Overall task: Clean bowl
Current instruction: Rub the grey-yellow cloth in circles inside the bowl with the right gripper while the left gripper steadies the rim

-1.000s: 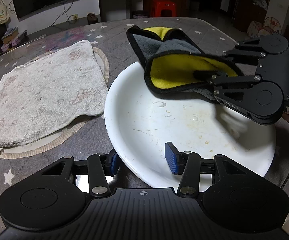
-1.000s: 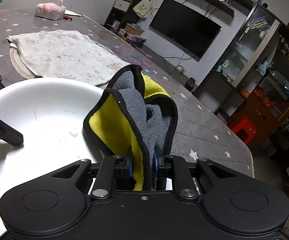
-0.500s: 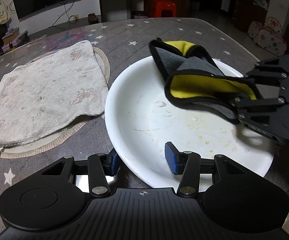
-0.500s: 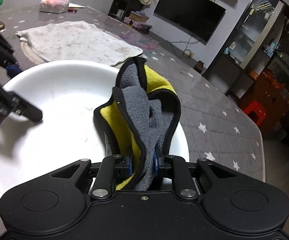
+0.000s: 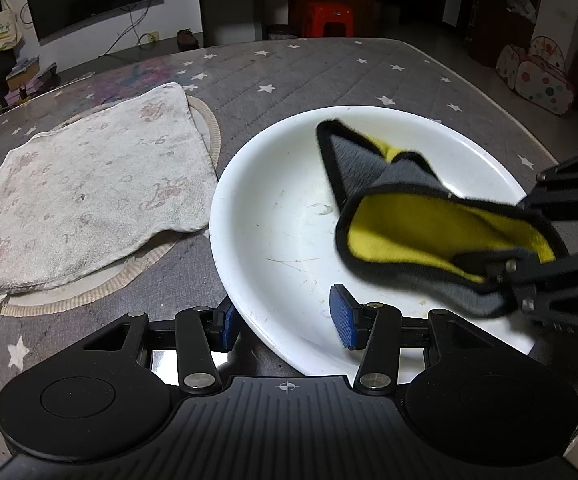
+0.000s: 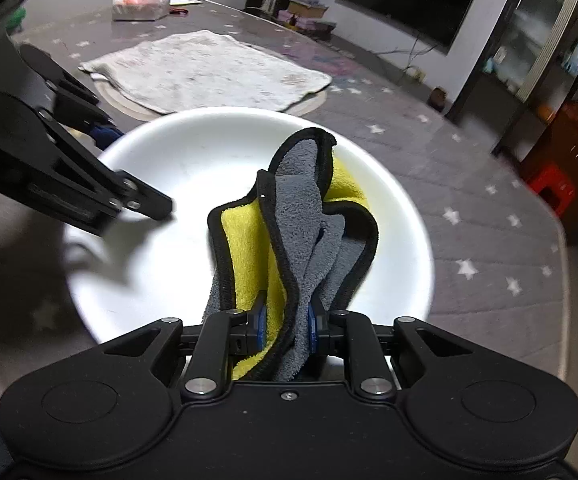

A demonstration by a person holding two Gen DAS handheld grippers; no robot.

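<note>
A grey, star-patterned surface fills the scene. At far left lies a worn white towel, spread flat over a round mat whose rim shows beneath it. Just right of the towel sits the bowl, wide, shallow and white, its near left rim close to the towel's edge. Faint yellowish smears and thin scratch marks show on its floor.

At the bottom of the left wrist view, the left gripper straddles the bowl's near rim. Its jaws stand apart, one blue pad outside the rim and one inside. Whether either pad touches the rim is unclear, so the bowl looks braced rather than clamped.

Further right, the right gripper has its jaws closed on a folded cloth, grey on one face and yellow on the other, with black edging. The cloth's free end droops into the bowl's right half.

A second ago the cloth hung over the bowl's far rim. It has since swept inward and lower, toward the near right side, and motion blur shows it moving. This suggests that wiping is under way. The smears on the floor remain, so the cleaning seems barely started.
</note>
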